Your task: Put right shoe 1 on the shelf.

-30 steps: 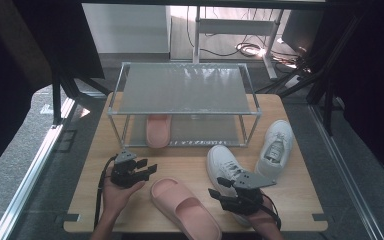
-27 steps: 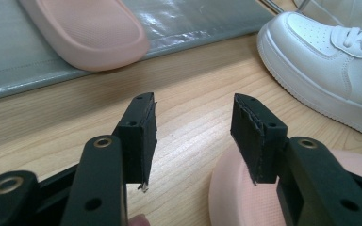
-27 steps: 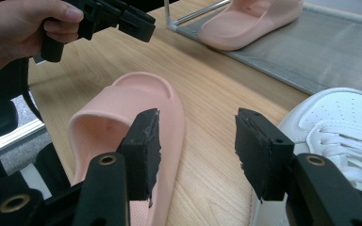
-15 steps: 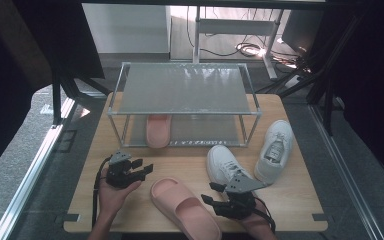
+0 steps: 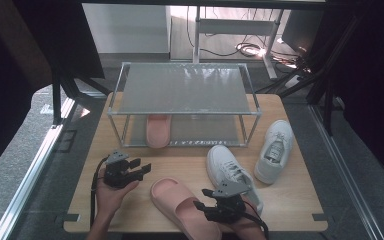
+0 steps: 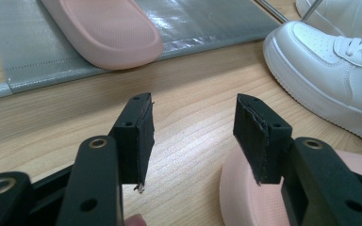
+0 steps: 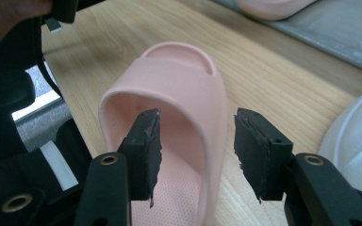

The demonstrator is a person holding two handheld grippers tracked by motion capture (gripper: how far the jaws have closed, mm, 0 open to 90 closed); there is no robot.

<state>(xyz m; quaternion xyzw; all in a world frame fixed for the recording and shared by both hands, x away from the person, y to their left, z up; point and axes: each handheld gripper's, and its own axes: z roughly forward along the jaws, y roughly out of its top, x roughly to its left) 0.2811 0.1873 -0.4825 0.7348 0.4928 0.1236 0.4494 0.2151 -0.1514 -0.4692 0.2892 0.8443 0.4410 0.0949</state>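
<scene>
The right gripper [image 7: 195,150] holds open jaws astride the pink slide sandal's [image 7: 184,94] side wall; the left gripper [image 6: 193,136] is open, empty.

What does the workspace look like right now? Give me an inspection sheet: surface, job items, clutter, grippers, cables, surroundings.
Surface: wooden table, bare between the items.
Job's things: pink slipper lies on the table near the front edge; second pink slipper sits on the lower shelf of the wire rack.
Clutter: two white sneakers on the table, right of the rack.
Grippers: left gripper open, above bare table, holding nothing; right gripper open, jaws astride the near slipper's side wall, not pressing.
Cables: a black cable trails from the left gripper; more lie on the floor behind.
Surroundings: grey floor, dark frames at the sides.
</scene>
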